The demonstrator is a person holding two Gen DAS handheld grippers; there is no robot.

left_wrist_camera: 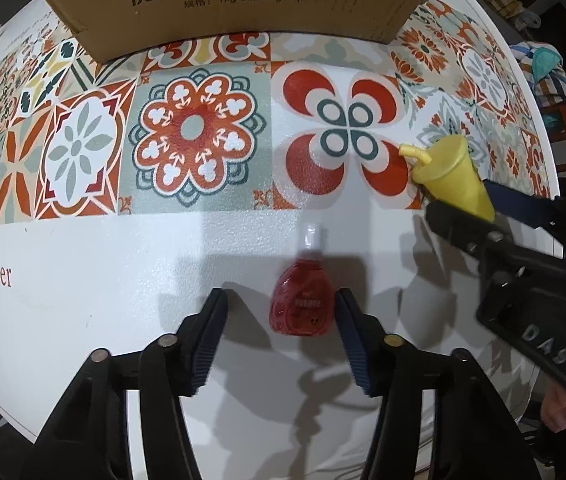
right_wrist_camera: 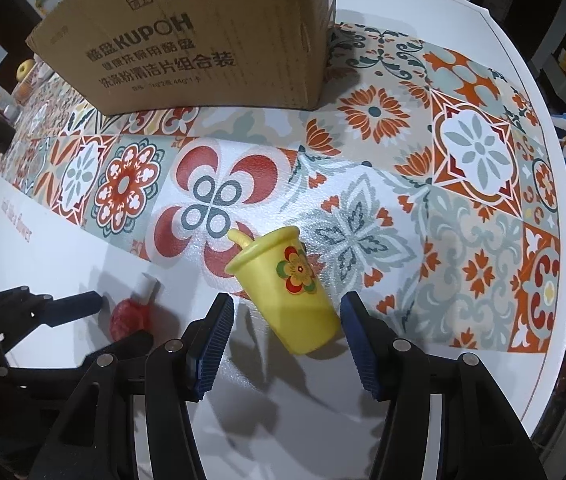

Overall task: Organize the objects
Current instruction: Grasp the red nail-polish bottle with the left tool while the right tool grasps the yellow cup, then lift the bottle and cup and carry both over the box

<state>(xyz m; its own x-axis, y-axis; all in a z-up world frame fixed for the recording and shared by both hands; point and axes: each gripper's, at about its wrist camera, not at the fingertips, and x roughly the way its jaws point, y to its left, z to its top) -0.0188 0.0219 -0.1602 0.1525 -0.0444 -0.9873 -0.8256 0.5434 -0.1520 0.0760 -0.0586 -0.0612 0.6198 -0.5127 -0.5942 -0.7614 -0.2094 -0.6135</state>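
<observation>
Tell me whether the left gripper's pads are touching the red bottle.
Cannot tell. In the left wrist view the red bottle lies between the left gripper pads; the right pad meets its edge, the left stands clear, but height is unclear.

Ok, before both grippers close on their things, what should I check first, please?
1. Bottle lies inside the left gripper: ok.
2. Bottle centred there: not ok, it lies close to one finger and far from the other.
3. Cup lies inside the right gripper: ok.
4. Cup gripped: not ok, the table shows between it and one finger.
5. Grippers apart from each other: ok.
6. Box open on top: cannot tell, its top is out of view.
</observation>
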